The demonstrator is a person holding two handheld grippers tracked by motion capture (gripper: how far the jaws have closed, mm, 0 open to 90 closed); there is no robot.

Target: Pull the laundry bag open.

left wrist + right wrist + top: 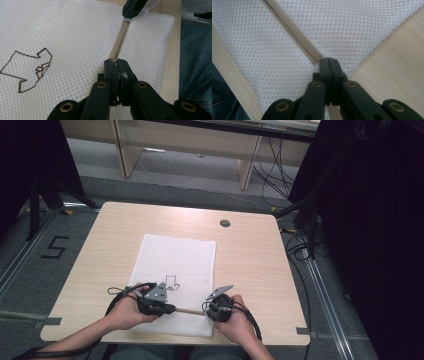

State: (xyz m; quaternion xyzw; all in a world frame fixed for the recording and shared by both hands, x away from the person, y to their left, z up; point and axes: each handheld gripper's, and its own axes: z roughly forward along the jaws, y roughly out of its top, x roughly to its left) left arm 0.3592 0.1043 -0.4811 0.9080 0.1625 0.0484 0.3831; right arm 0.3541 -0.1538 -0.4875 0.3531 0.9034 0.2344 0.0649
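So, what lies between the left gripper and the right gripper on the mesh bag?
A straight tan zipper runs from the left gripper to the right gripper across the white mesh bag. The high view shows nothing else on that stretch.

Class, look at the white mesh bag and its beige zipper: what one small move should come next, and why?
Probably the left hand-held gripper should draw along the zipper toward the right hand-held gripper. Both look shut on the zipper line of the mesh bag, the left apparently pinching a small pull, the right at the far end, so the right can anchor while the left slides. Whether this opens or closes the zipper is unclear.
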